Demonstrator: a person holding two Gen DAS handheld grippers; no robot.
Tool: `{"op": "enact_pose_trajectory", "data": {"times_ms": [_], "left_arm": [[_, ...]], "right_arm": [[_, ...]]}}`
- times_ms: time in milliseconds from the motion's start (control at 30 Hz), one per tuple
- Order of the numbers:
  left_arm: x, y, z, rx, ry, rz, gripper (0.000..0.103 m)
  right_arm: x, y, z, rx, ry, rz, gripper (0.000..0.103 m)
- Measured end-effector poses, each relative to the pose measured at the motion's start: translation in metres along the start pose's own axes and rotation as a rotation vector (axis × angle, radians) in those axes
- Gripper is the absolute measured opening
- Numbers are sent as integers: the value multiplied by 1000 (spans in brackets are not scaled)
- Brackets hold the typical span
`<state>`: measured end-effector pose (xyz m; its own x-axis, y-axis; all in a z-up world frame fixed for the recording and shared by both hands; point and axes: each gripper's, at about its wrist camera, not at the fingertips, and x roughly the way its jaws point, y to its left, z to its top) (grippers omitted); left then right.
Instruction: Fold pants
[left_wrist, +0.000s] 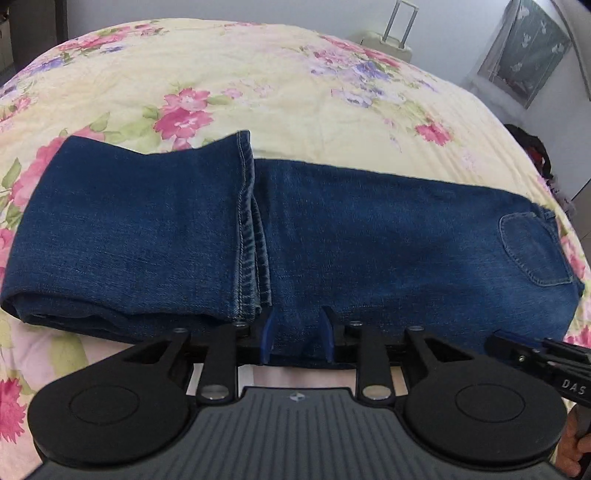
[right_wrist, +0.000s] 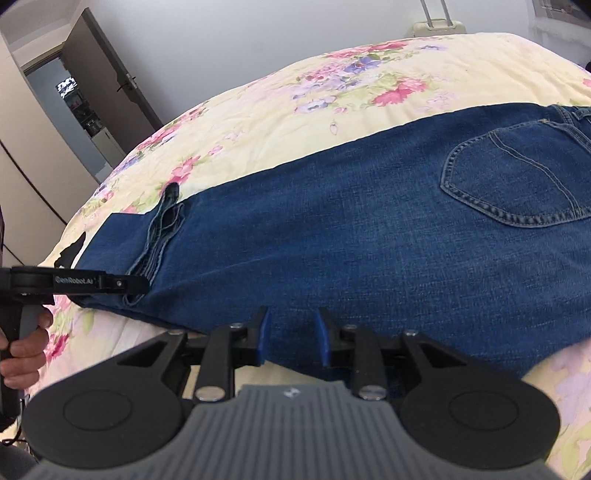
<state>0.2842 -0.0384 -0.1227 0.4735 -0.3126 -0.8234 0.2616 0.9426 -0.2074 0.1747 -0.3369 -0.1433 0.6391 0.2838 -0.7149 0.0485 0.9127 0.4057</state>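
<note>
Dark blue jeans (left_wrist: 369, 240) lie across the floral bedspread (left_wrist: 258, 81), legs doubled lengthwise. The leg ends (left_wrist: 129, 229) are folded back over the middle, hems (left_wrist: 247, 236) near the centre. The back pocket (left_wrist: 532, 251) is at the right. My left gripper (left_wrist: 297, 334) is open, its blue-padded fingers at the near edge of the jeans beside the hems. My right gripper (right_wrist: 291, 338) is open at the near edge below the back pocket (right_wrist: 517, 177). The left gripper also shows in the right wrist view (right_wrist: 122, 283).
A cream suitcase (left_wrist: 391, 40) stands beyond the bed's far edge. A dark doorway (right_wrist: 85, 110) is at the far left. A curtained window (left_wrist: 528, 55) is at the right. The bedspread (right_wrist: 295, 103) spreads beyond the jeans.
</note>
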Motion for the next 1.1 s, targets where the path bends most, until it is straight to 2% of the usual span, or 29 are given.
{"op": "enact_pose_trajectory", "data": {"times_ms": [33, 100, 267, 400, 500, 633, 700, 800, 833, 867, 967, 1100], "left_arm": [[-10, 5, 2, 1, -20, -6, 40], [-30, 18, 8, 16, -67, 9, 42], [-56, 60, 22, 59, -188, 241, 42], [-62, 107, 22, 13, -213, 311, 42], [-64, 133, 14, -18, -228, 283, 42], [-53, 150, 2, -36, -215, 235, 42], [-44, 155, -3, -49, -196, 216, 41], [-35, 164, -10, -82, -188, 189, 39], [-35, 168, -12, -102, -194, 174, 39], [-36, 171, -12, -117, -201, 161, 39], [-48, 182, -11, -182, -249, 125, 39], [-63, 195, -3, -250, -297, 117, 39]], "right_arm": [[1, 3, 1, -6, 4, 11, 24], [5, 12, 5, -18, 10, 46, 24], [22, 49, 19, -42, 20, 161, 24], [50, 84, 32, -24, 46, 256, 26], [72, 109, 40, -16, 67, 311, 27], [107, 119, 44, 133, 132, 401, 27], [122, 121, 44, 198, 160, 413, 27], [140, 124, 42, 246, 191, 383, 26], [145, 122, 40, 266, 204, 384, 22], [148, 121, 40, 284, 208, 389, 0], [138, 125, 44, 261, 172, 412, 0], [97, 144, 62, 150, 48, 479, 0]]}}
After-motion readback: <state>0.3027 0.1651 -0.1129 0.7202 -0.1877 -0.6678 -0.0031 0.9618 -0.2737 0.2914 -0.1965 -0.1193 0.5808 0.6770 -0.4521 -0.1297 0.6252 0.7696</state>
